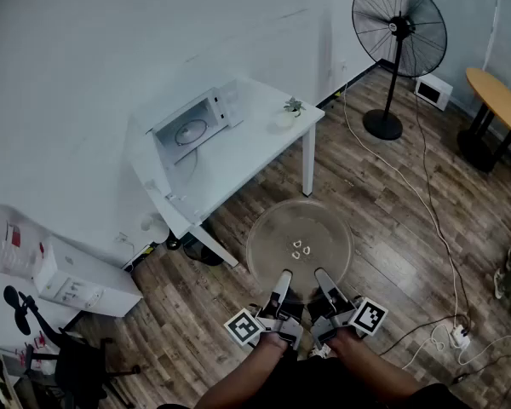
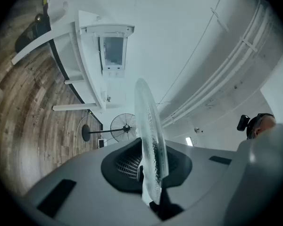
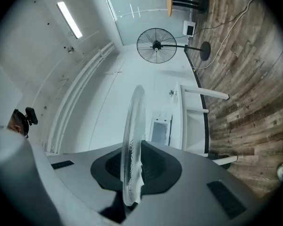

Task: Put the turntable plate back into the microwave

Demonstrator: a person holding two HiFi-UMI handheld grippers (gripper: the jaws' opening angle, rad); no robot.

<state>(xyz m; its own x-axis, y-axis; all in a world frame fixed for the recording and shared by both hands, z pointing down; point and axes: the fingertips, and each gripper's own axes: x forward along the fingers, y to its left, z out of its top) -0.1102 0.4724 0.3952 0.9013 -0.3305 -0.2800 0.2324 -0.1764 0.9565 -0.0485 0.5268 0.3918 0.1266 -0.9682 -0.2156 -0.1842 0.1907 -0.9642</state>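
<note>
I am carrying the clear glass turntable plate (image 1: 298, 247) out in front of me, held roughly level above the wood floor (image 1: 392, 228). It is well apart from the microwave (image 1: 196, 126) it belongs in. Three small raised lugs mark its centre.

The left gripper (image 1: 285, 278) and the right gripper (image 1: 321, 275) sit side by side on the plate's near rim. Each gripper view shows the glass edge-on, running between narrow jaws, with the dark pads pressing on both faces. I judge that I use two grips on one edge because the disc is wide, smooth and heavy for a single pinch. Both claws tip slightly upward, which should keep the far edge from sagging.

The microwave stands on a white table (image 1: 264, 143) against the wall. Its front faces me, and the cavity looks open with a round shape on its floor. A small potted plant (image 1: 293, 106) sits at the table's far corner. A pedestal fan (image 1: 399, 28) stands beyond it, and its cable trails across the floor. A round wooden table (image 1: 498, 100) is at the right edge.

On writing, I can read none. Each gripper's cube shows only black-and-white square markers. A white unit (image 1: 72, 284) low at the left carries a jug with a red label, too small to read. No brand is legible on the microwave.
</note>
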